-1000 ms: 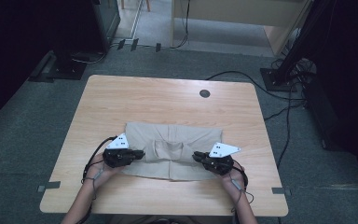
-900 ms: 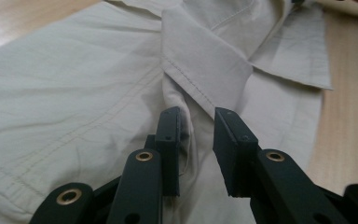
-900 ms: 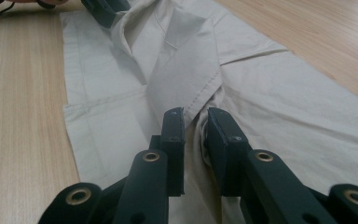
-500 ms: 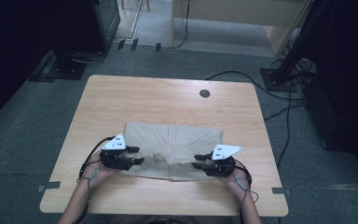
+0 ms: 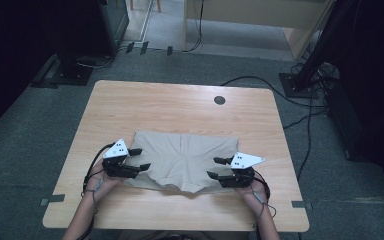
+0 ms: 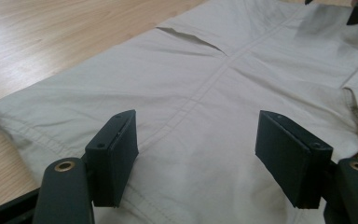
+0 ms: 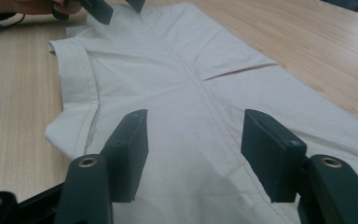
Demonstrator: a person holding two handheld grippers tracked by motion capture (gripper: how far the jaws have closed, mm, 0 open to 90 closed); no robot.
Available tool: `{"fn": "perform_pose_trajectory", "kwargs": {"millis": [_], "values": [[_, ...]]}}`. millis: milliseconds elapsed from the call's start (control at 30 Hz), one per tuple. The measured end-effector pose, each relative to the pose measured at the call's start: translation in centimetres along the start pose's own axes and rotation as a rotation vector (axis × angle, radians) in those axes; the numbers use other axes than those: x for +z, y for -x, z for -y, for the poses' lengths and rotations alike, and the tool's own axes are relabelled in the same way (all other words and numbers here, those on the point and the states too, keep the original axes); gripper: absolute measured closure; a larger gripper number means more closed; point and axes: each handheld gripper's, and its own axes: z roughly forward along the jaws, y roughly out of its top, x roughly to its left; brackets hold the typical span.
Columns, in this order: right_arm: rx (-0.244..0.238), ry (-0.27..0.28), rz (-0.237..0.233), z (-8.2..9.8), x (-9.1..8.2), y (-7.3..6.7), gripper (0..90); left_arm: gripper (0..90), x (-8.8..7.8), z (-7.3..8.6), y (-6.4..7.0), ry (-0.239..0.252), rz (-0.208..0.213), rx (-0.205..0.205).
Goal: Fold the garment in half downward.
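While the beige cloth [image 5: 182, 159] lies flat on the bench [image 5: 180, 107], left tool [image 5: 137, 159] at 9 o'clock and right tool [image 5: 216, 168] at 3 have just been opening, wide apart, gripping nothing.

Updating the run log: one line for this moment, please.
left gripper: open, jaws just opening | right gripper: open, jaws just opening | beige garment: released, flat on table
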Motion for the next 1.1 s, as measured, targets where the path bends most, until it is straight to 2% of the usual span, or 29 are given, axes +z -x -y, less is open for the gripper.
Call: {"fn": "perform_pose_trajectory", "kwargs": {"millis": [167,267,333,467,600,733,1000,1100], "values": [[-0.009,-0.037,0.010,0.3,0.9,-0.2,38.0,29.7,0.2,0.3,-0.3,-0.023,-0.030,-0.006],[-0.024,-0.092,0.019,0.6,1.6,-0.2,38.0,29.7,0.2,0.4,-0.3,-0.027,-0.044,-0.013],[-0.006,-0.124,0.014,0.9,2.0,-0.1,37.8,29.7,0.3,0.6,-0.4,-0.037,-0.045,-0.021],[-0.002,-0.182,0.019,1.1,2.5,0.0,36.3,29.8,0.8,0.8,-0.6,-0.098,-0.073,-0.035],[-0.020,-0.206,0.031,1.1,2.7,-0.2,35.9,29.8,1.0,0.8,-0.5,-0.116,-0.094,-0.017],[-0.004,-0.211,0.031,1.1,2.7,0.0,35.1,29.7,1.3,0.7,-0.3,-0.153,-0.099,-0.003],[0.011,-0.213,0.036,1.2,2.5,0.7,34.0,29.1,1.3,0.8,-0.1,-0.154,-0.077,-0.001],[0.010,-0.218,0.060,1.3,2.2,1.1,33.8,29.2,1.3,0.8,0.2,-0.157,-0.073,0.007]]}}
